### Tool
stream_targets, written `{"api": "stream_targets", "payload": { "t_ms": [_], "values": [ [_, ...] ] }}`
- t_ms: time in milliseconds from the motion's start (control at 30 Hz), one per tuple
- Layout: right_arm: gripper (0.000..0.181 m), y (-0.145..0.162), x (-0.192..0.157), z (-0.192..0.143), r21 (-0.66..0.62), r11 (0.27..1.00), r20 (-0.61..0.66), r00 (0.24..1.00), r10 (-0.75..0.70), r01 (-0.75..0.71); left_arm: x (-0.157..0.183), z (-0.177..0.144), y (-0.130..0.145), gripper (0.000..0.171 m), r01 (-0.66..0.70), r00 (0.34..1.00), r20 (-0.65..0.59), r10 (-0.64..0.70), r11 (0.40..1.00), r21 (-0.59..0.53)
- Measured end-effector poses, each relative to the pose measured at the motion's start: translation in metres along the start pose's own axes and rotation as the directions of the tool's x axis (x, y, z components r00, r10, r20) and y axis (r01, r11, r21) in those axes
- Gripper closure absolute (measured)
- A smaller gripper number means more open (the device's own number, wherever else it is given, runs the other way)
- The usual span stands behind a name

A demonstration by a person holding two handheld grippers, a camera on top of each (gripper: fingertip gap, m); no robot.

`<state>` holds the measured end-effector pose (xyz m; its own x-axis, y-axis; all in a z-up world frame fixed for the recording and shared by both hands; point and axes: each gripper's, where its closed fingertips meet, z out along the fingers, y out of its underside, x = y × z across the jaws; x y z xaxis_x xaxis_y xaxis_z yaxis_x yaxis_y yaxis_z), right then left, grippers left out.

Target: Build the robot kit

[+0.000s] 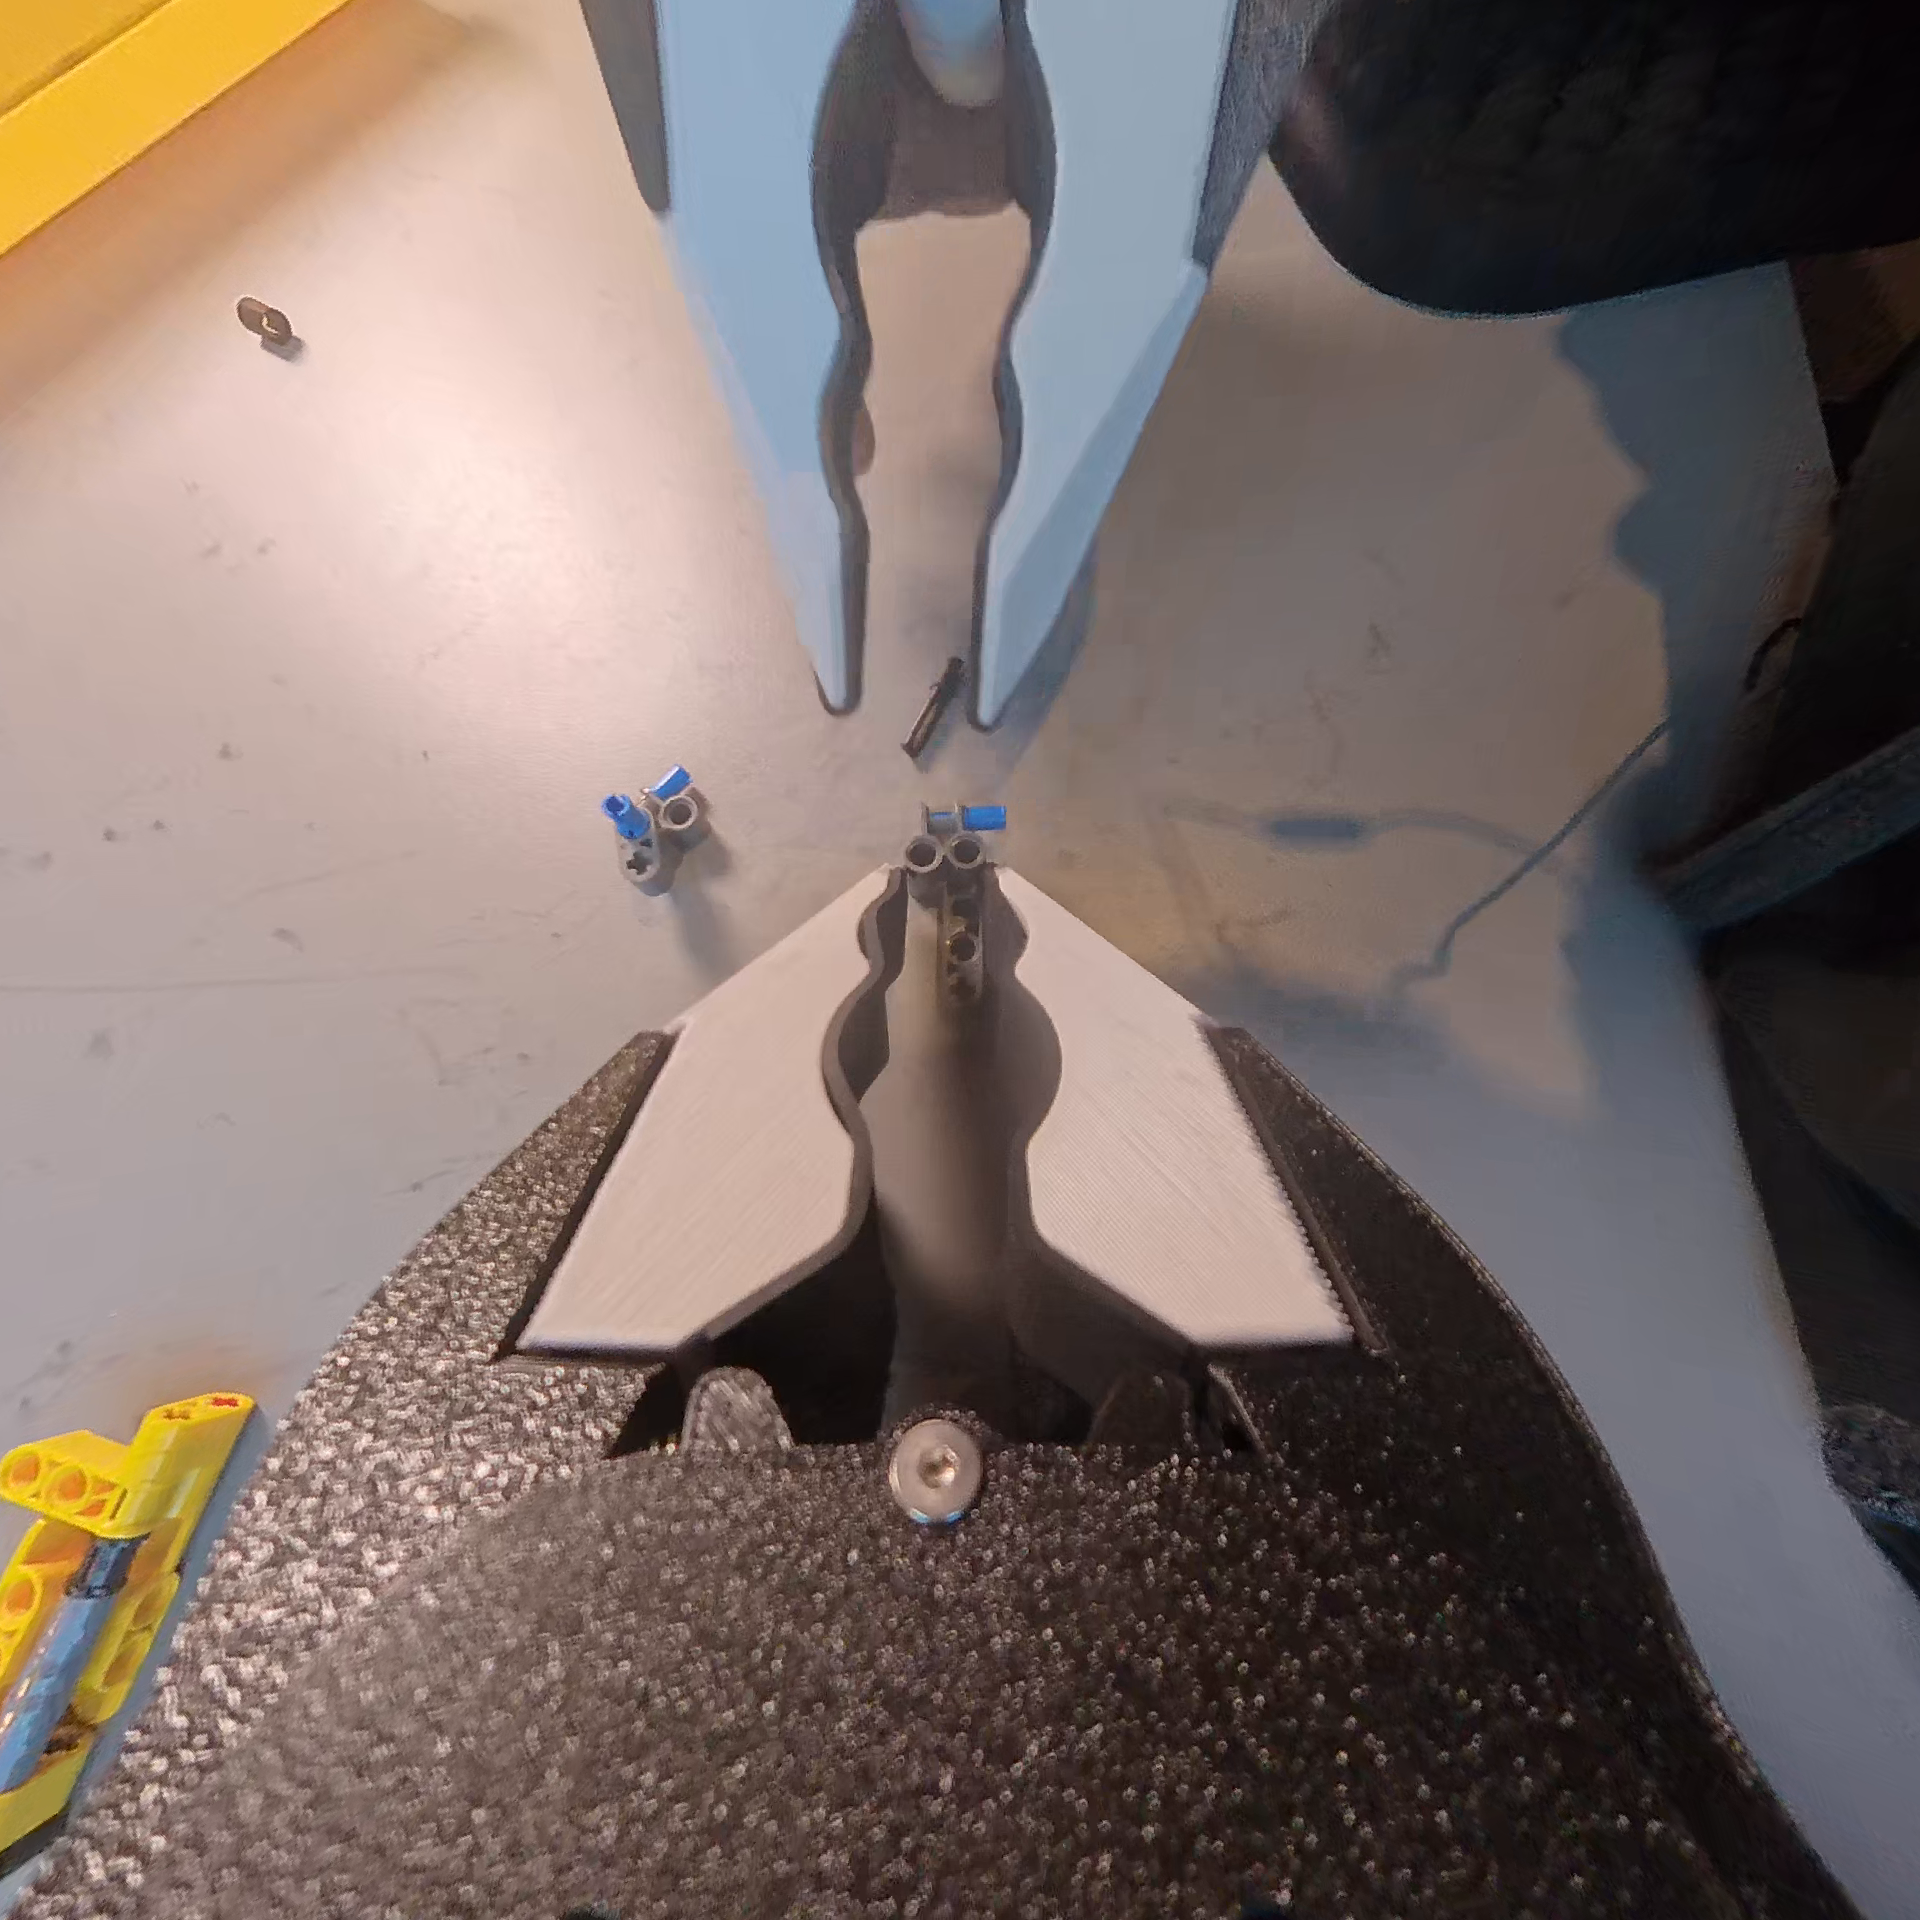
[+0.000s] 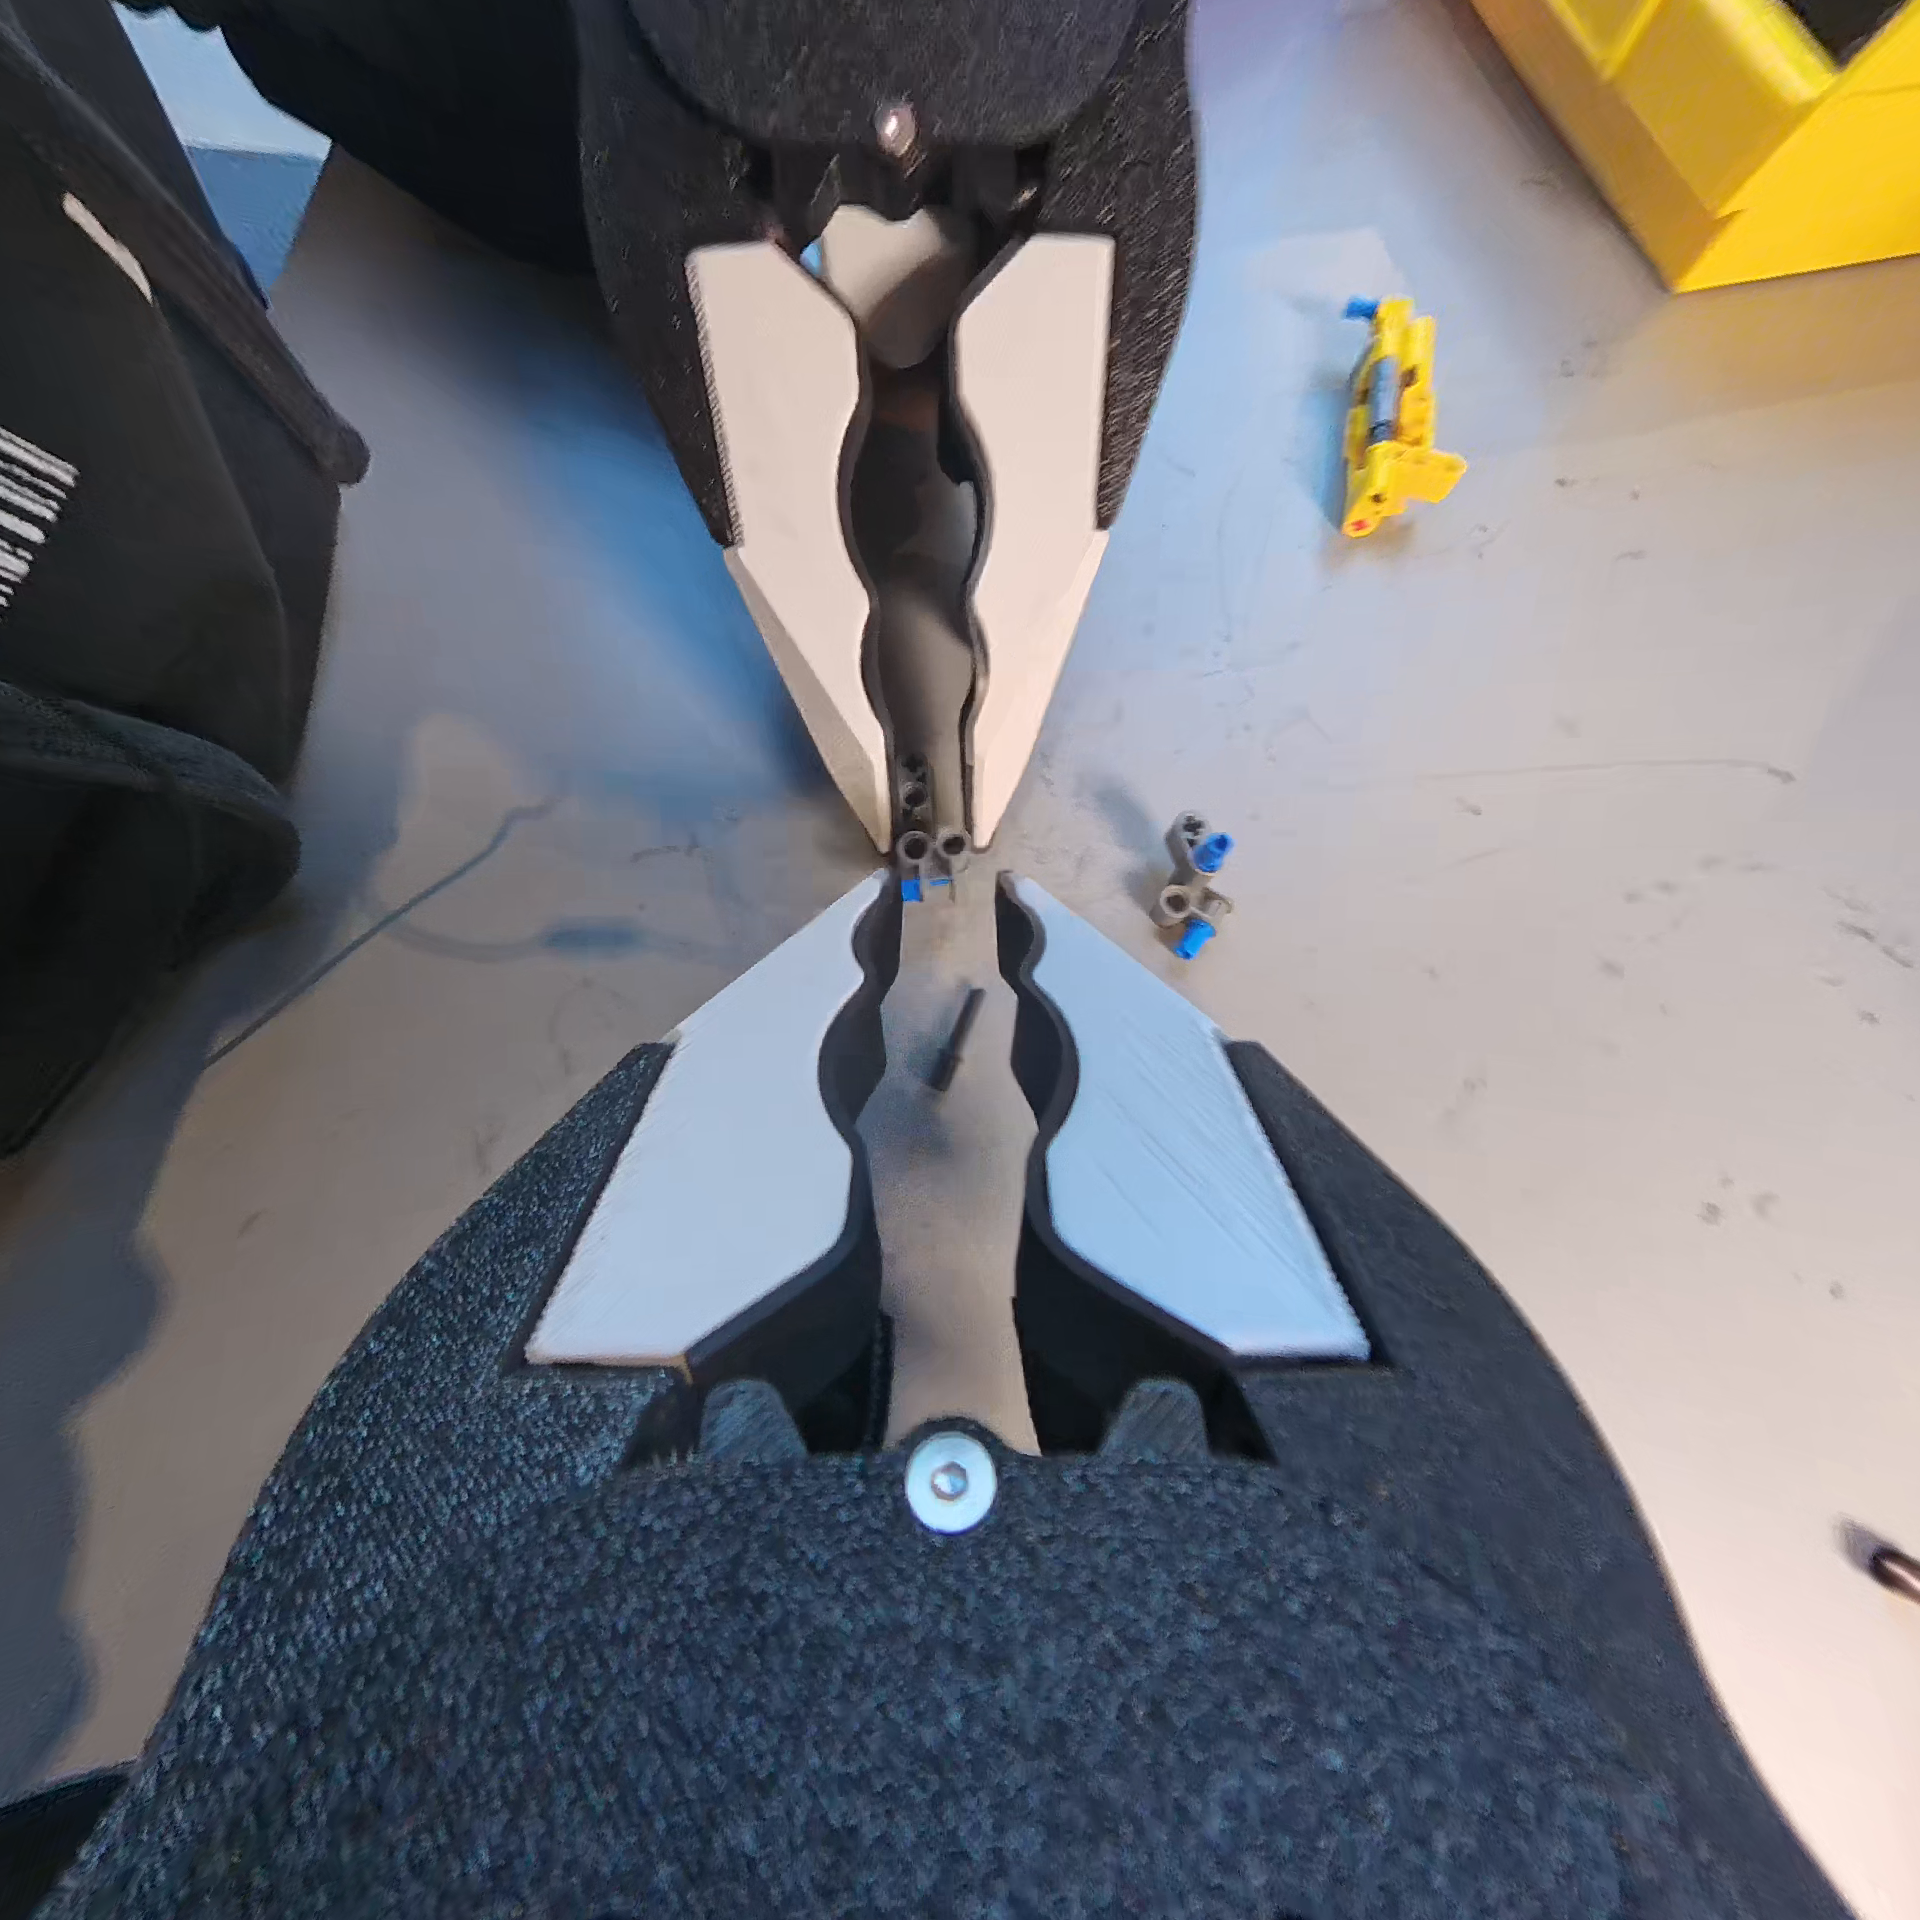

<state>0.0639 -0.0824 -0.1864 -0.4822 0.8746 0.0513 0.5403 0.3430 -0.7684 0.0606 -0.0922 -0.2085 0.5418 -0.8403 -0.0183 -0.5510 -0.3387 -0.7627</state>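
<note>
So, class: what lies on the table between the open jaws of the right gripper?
A small black pin lies loose on the grey table, touching neither jaw of the right gripper. The table farther back is covered by the gripper body.

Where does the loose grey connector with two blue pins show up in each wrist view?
Left wrist view: grey connector, left of centre, left of the hand-held gripper tips.
Right wrist view: grey connector, right of centre.
Shared landmark: the black pin lying on the table.
</note>
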Motion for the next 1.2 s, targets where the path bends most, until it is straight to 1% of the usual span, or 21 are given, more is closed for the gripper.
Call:
{"api": "stream_targets", "payload": {
  "t_ms": [67, 167, 267, 433, 500, 567, 700, 833, 1000, 1200],
  "values": [
    [0.163, -0.004, 0.007, -0.011, 0.023, 1.000, -0.026, 0.999, 0.020, -0.019, 0.000, 0.000, 0.000, 0.159, 0.001, 1.000, 0.000, -0.001, 1.000, 0.000],
    [0.162, 0.005, 0.018, -0.019, -0.005, 0.999, -0.068, 0.997, 0.032, -0.032, 0.000, 0.000, 0.000, 0.159, 0.001, 1.000, 0.001, -0.001, 1.000, 0.000],
    [0.162, 0.012, 0.020, -0.018, -0.024, 0.999, -0.073, 0.997, 0.036, -0.038, 0.000, 0.000, 0.000, 0.159, -0.001, 1.000, 0.003, 0.001, 1.000, 0.000],
    [0.162, 0.011, 0.018, -0.014, -0.021, 0.999, -0.061, 0.998, 0.029, -0.031, -0.002, -0.002, -0.002, 0.159, -0.002, 1.000, 0.011, 0.002, 1.000, 0.016],
    [0.162, 0.010, 0.020, -0.015, -0.008, 0.999, -0.069, 0.997, 0.037, -0.038, -0.004, -0.007, -0.005, 0.159, 0.006, 1.000, 0.008, -0.006, 0.999, 0.043],
    [0.162, 0.009, 0.021, -0.016, 0.000, 0.999, -0.071, 0.996, 0.045, -0.045, -0.015, -0.017, -0.005, 0.158, 0.013, 0.999, 0.039, -0.015, 0.998, 0.055],
    [0.162, 0.012, 0.015, -0.008, -0.032, 0.999, -0.052, 0.998, 0.032, -0.034, -0.037, -0.037, 0.004, 0.159, 0.038, 0.994, 0.103, -0.044, 0.998, 0.056],
    [0.162, 0.015, 0.008, 0.002, -0.057, 0.998, -0.024, 1.000, 0.020, -0.021, -0.049, -0.042, 0.020, 0.158, 0.051, 0.990, 0.133, -0.052, 0.999, 0.009],
    [0.162, 0.018, 0.000, 0.012, -0.095, 0.996, -0.011, 1.000, -0.002, 0.001, -0.050, -0.034, 0.036, 0.158, 0.056, 0.992, 0.119, -0.050, 0.997, -0.050],
    [0.162, 0.016, -0.002, 0.017, -0.103, 0.995, -0.014, 1.000, -0.011, 0.010, -0.048, -0.033, 0.037, 0.158, 0.044, 0.993, 0.109, -0.037, 0.997, -0.057]
  ]
}}
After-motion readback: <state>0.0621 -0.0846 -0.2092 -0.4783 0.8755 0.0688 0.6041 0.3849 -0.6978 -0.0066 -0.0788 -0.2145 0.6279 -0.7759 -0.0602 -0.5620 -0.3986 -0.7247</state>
